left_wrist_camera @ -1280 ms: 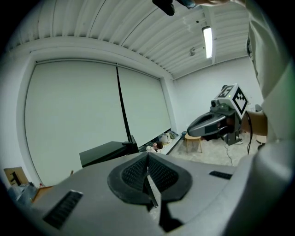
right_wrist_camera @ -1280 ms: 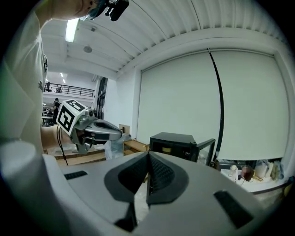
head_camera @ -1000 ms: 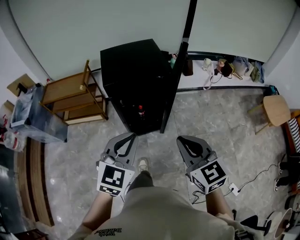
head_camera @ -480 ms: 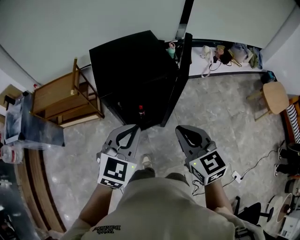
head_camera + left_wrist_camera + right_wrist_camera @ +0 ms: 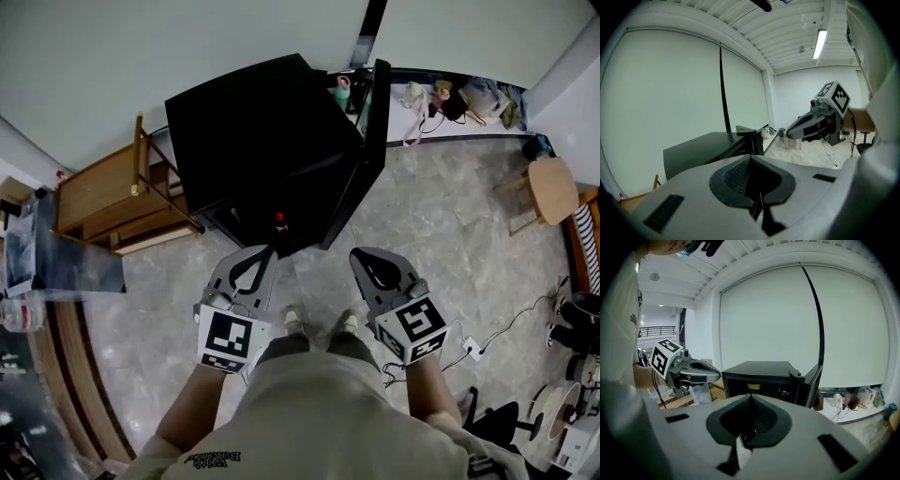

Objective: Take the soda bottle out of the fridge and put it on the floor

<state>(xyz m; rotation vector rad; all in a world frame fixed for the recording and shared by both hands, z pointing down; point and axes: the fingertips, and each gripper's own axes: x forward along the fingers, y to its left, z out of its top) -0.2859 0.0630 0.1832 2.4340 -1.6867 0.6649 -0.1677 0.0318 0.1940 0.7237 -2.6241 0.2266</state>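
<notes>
Soda bottle, one: red-capped, inside the fridge at its open front. Fridge, one: black, door swung open. Grippers, two: left gripper and right gripper, jaws pressed together, both empty, near the opening. The right gripper view looks into the compartment. The left gripper view shows only the fridge's top and door edge.

Cannot see the soda bottle below its red cap in the dark fridge. Too small to tell apart the clutter along the far wall.
</notes>
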